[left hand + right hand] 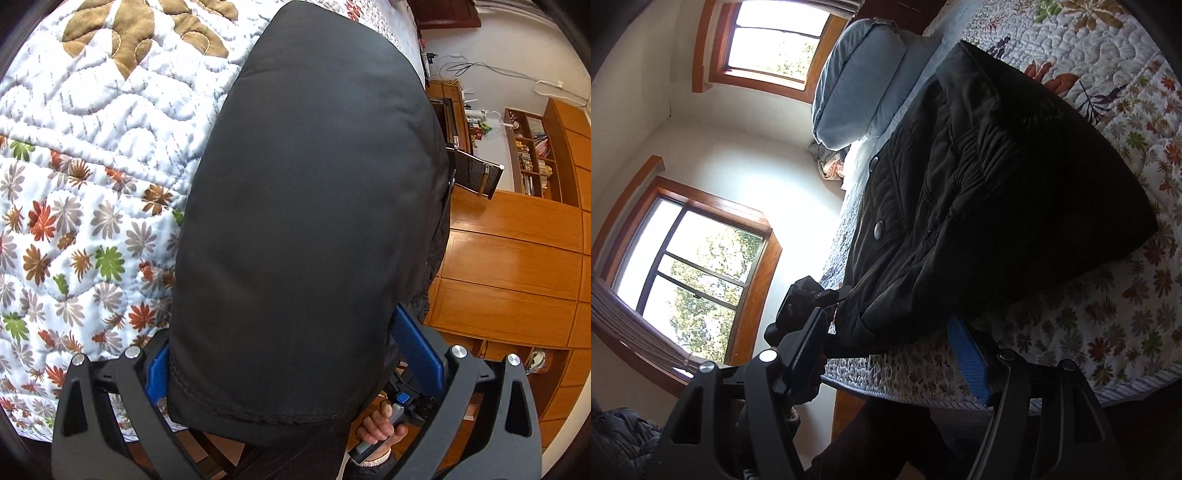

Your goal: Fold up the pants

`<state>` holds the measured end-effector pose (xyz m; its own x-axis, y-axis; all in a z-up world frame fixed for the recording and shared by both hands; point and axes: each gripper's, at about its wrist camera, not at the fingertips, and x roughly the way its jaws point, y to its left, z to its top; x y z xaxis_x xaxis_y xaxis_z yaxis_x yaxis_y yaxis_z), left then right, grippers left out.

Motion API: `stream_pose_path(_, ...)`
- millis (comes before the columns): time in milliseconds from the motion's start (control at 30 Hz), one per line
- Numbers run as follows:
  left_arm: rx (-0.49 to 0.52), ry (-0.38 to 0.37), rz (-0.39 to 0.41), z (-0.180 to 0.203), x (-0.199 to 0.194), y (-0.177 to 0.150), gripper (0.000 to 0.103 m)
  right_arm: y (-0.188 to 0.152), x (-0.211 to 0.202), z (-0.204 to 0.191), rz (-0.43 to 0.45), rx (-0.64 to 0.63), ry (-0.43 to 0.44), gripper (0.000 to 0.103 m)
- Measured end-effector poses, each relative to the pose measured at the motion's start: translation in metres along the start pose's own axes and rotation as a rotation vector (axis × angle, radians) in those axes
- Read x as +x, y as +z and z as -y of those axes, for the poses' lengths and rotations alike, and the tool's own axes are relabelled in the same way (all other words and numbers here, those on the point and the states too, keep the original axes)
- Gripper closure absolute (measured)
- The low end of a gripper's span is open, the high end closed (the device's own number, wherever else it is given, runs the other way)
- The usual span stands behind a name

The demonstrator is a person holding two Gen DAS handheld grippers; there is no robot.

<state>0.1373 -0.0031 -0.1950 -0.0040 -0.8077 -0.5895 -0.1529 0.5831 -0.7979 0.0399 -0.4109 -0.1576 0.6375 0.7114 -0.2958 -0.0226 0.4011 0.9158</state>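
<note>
Mid-fold: left hand-held gripper (295, 373) grasping pants (314, 221) hem over the quilt (92, 147), right hand-held gripper (886, 343) released w/ cloth between its jaws — next, lay flat & smooth.

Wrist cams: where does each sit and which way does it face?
Left wrist: on the left gripper, looking down its fingers over the black pants on the quilt; a hand shows below.
Right wrist: on the right gripper, facing along the bed edge toward the windows.
Shared: pants, quilt.
</note>
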Motion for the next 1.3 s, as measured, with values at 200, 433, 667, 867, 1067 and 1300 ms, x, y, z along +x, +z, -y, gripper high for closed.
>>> stream_pose_path(200,0.047,-0.016,0.005,0.014,0.0,-0.007,0.004,0.009,-0.001,0.001,0.036,-0.03,-0.062,0.078)
stream_pose_path(433,0.009,-0.034,-0.012,0.009,0.019,-0.001,0.004,0.006,-0.012,0.012,0.049,0.016,-0.076,0.088)
stream_pose_path(667,0.023,-0.042,-0.022,0.007,0.018,0.002,0.004,0.019,-0.049,0.009,0.123,0.017,-0.087,0.038)
stream_pose_path(867,0.046,-0.005,-0.041,0.01,0.019,0.005,0.004,0.064,-0.093,0.021,0.147,0.074,-0.135,0.01)
stream_pose_path(1067,0.019,-0.013,-0.049,0.007,0.021,0.007,0.004,0.099,-0.079,0.042,0.027,0.09,-0.188,0.007)
stream_pose_path(1300,0.056,0.023,-0.026,0.019,0.02,0.003,0.004,0.102,-0.05,0.049,-0.059,0.036,-0.237,0.007)
